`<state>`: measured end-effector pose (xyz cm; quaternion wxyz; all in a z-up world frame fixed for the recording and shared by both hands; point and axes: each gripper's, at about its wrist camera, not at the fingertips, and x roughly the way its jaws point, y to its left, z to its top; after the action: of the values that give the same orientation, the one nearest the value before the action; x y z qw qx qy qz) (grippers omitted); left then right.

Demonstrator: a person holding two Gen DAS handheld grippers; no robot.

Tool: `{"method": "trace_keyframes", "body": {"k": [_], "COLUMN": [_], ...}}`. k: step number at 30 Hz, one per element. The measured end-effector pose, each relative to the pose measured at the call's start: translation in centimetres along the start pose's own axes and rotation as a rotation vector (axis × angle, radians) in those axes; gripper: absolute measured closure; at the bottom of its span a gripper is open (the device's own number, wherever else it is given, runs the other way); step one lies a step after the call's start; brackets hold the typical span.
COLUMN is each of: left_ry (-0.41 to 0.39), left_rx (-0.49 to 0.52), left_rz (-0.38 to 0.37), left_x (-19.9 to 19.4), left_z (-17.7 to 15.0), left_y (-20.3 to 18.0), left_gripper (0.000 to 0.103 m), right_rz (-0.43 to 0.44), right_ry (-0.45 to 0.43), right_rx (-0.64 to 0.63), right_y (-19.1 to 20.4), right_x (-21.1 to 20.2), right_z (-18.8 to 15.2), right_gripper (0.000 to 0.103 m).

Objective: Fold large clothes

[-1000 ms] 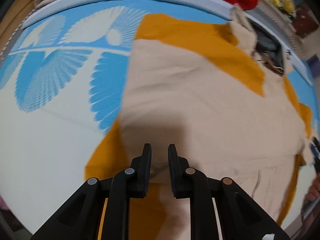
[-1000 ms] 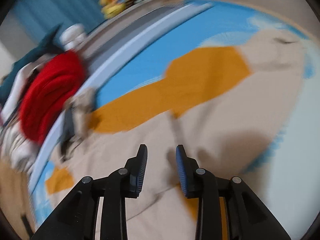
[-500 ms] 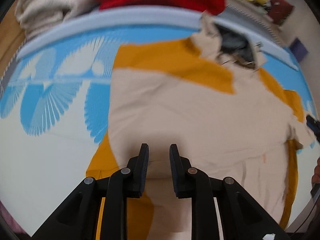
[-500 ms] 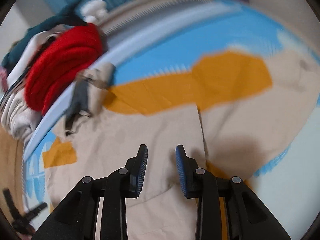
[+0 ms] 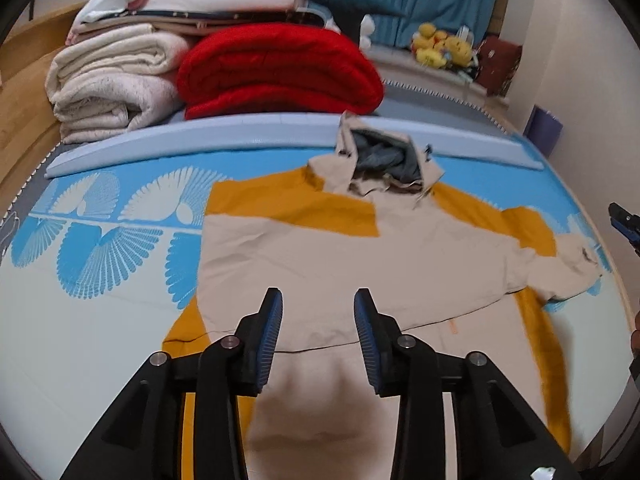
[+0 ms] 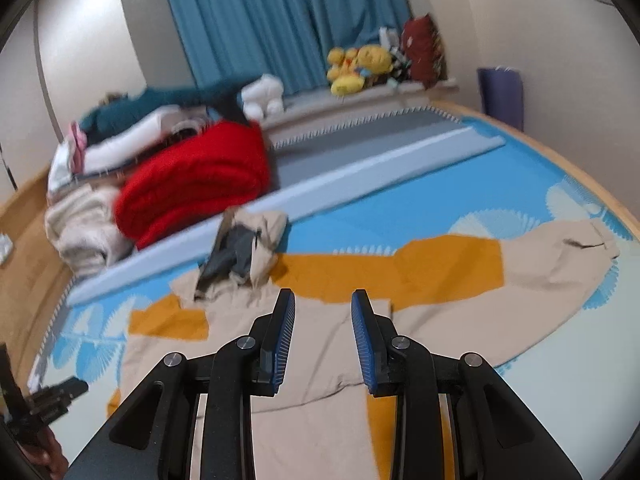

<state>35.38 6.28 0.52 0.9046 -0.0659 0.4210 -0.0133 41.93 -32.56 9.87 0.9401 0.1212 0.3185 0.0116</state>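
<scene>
Beige-and-mustard hoodie lies flat on the bed, hood far end. One sleeve runs out long to the right, past the right hand-held gripper, which is nearer it. Left hand-held gripper hangs over the body. Both wide apart, holding nothing.

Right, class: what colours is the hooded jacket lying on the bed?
Beige with mustard-orange panels, the hooded jacket shows best in the left wrist view.

no readable text, labels or numbers
</scene>
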Motion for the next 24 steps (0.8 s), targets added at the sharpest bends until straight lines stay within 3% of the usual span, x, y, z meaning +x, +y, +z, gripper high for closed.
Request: {"method": "trace_keyframes", "body": {"k": [5, 9, 11, 14, 16, 19, 24], "left_ry": [-0.041, -0.030, -0.021, -0.011, -0.006, -0.010, 0.003], "left_rx": [-0.014, 0.009, 0.021, 0.027, 0.040, 0.064, 0.077], "left_rz": [-0.035, -0.038, -0.039, -0.035, -0.030, -0.025, -0.013], "left_x": [-1.4, -1.0, -0.4, 0.4, 0.8, 1.4, 2.6], "left_z": [-0.3, -0.5, -0.6, -0.6, -0.6, -0.7, -0.7], "left_y": [-1.9, -3.4, -4.1, -4.8, -5.4, -6.3, -6.9], "left_gripper": [0.063, 0.063, 0.063, 0.063, 0.062, 0.062, 0.060], "right_rz": [0.108, 0.084, 0.021, -0.169, -0.288, -0.307, -0.319], "right_ry": [-0.236, -0.386, -0.408, -0.354, -0.227, -0.075, 0.022], "right_rx": [0.093, 0.174, 0.222, 0.243, 0.243, 0.307, 0.358], "right_y": [-4.7, -9.2, -11.8, -15.6, -18.1, -21.5, -24.9], "right_x": [-6.9, -11.1, -12.1, -11.2, -8.4, -4.5, -0.5], "right_z": [1.3, 2.1, 2.4, 2.6, 2.3, 1.0, -0.6], "right_gripper": [0.072, 0.072, 0.071, 0.070, 0.068, 0.066, 0.050]}}
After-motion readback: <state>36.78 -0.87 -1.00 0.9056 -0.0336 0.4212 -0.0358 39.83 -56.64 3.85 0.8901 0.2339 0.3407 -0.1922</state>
